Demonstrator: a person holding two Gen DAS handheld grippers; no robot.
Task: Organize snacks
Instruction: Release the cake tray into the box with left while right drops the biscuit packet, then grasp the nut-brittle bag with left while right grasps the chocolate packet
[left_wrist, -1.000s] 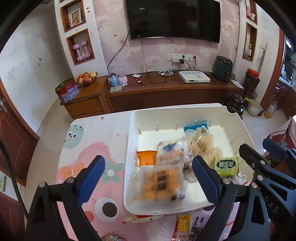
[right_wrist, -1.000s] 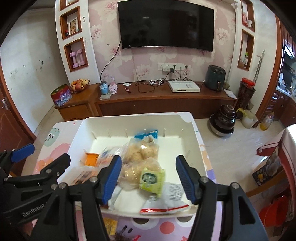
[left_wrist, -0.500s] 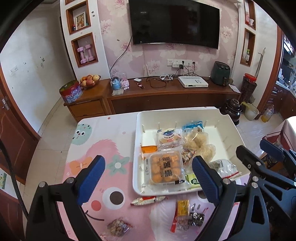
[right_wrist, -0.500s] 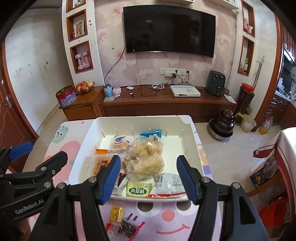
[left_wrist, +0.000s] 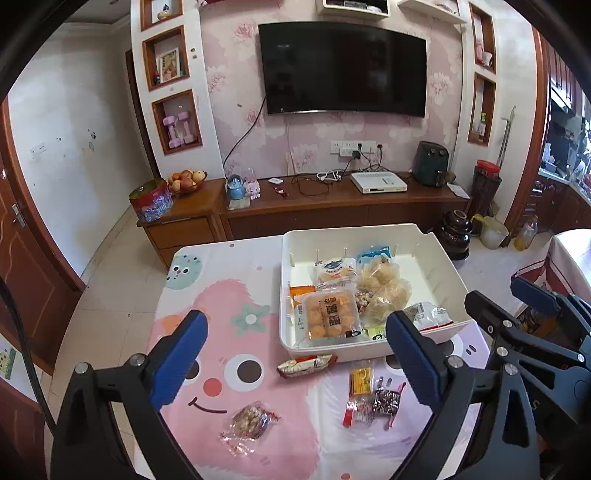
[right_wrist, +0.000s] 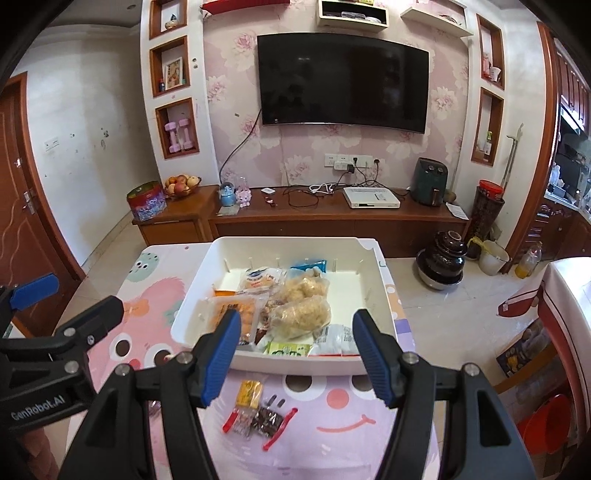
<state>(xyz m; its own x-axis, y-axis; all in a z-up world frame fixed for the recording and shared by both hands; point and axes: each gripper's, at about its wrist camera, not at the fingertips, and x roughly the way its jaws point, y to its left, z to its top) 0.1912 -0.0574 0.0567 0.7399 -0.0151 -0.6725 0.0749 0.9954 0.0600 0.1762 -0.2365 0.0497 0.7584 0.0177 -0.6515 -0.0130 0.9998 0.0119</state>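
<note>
The white bin (left_wrist: 373, 236) sits at the far right of the table (left_wrist: 229, 266), already holding most of the snacks: a tray of round cakes (left_wrist: 328, 314) at its near left, two bags of puffed pieces (left_wrist: 384, 291) in the middle and a white packet (left_wrist: 428, 314) against its near wall. Left to gather on the cloth are a red-and-white wrapper (left_wrist: 304, 365) just beside the bin's near wall, a yellow packet (left_wrist: 362, 380) with a dark packet (left_wrist: 386, 400) touching it, and a clear pack of nuts (left_wrist: 249, 424) nearer and to the left. Both the left gripper (left_wrist: 295, 354) and the right gripper (right_wrist: 295, 354) hover above the table with jaws spread wide and nothing between them. The sensible next pick is probably the yellow packet: come straight down, pinch it across its short side clear of the dark one, and drop it into the bare far-right part of the bin. Compared with a second ago, both grippers have pulled back and up from over the bin, so the loose snacks now show.
</note>
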